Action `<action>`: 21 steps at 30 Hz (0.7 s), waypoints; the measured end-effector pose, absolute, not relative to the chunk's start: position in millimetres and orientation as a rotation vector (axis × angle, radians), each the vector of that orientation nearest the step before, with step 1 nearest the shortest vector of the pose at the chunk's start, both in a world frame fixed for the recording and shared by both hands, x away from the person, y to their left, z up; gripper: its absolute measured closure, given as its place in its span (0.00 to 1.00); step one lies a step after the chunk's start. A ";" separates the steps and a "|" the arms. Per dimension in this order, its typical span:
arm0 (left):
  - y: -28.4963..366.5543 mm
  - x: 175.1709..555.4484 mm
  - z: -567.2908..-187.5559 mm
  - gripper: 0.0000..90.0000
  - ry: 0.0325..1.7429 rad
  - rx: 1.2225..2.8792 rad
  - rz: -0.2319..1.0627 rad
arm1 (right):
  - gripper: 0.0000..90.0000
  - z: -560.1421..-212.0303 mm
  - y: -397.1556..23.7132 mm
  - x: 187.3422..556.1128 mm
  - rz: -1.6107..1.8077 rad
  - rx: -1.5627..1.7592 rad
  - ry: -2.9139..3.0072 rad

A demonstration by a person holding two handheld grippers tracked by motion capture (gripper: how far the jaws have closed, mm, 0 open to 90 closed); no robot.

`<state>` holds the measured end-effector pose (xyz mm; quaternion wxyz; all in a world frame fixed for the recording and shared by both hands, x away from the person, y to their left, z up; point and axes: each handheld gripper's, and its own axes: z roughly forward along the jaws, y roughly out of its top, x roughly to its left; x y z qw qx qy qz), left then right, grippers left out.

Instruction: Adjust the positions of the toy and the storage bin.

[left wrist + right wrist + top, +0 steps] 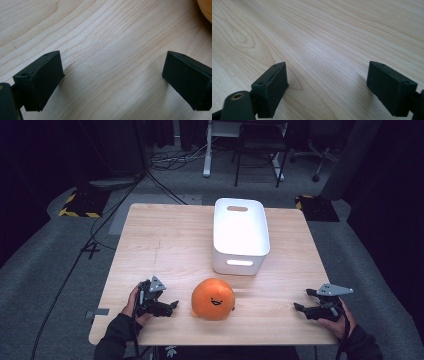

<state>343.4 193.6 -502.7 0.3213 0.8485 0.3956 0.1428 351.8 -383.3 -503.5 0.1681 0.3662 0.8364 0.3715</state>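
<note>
Both our grippers rest low in the frame, jaws spread wide over bare wood and holding nothing: the left gripper lower left, the right gripper lower right. Between them, bottom centre, sits the plush, a soft orange ball with a small stitched face, untouched. Above it stands the bin, smooth white plastic with rounded corners and slot handles. We judge the work not yet begun. Pale grained table.

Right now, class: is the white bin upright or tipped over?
Upright. The white bin stands on the table with its open top facing up.
</note>
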 end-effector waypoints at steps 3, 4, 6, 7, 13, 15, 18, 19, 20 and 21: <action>194.0 342.5 -503.2 0.04 1.025 2.229 0.368 | 0.19 -503.5 -383.3 351.8 1.056 1.041 2.379; 194.3 341.5 -503.2 0.04 1.018 2.230 0.361 | 0.19 -503.5 -383.2 351.7 1.057 1.042 2.379; 194.8 340.2 -503.2 0.04 1.001 2.244 0.343 | 0.19 -503.5 -383.3 351.8 1.056 1.041 2.379; 195.1 339.9 -502.7 0.04 0.989 2.251 0.349 | 0.19 -503.5 -383.2 351.9 1.055 1.040 2.378; 193.8 335.5 -502.3 0.04 0.941 2.270 0.325 | 0.19 -503.6 -382.1 352.2 1.057 1.057 2.370; 192.6 333.8 -501.6 0.07 0.939 2.271 0.326 | 0.19 -503.3 -382.3 352.5 1.051 1.055 2.375; 189.4 331.7 -500.7 0.11 0.921 2.279 0.303 | 0.19 -503.4 -382.2 353.0 1.052 1.052 2.375; 189.2 331.7 -499.3 0.11 0.905 2.292 0.312 | 0.19 -503.4 -382.2 353.0 1.052 1.052 2.375; 186.9 329.6 -498.5 0.16 0.901 2.289 0.285 | 0.19 -503.4 -382.2 353.1 1.052 1.052 2.374; 186.9 329.6 -498.5 0.18 0.901 2.289 0.285 | 0.19 -503.4 -382.2 353.1 1.052 1.052 2.374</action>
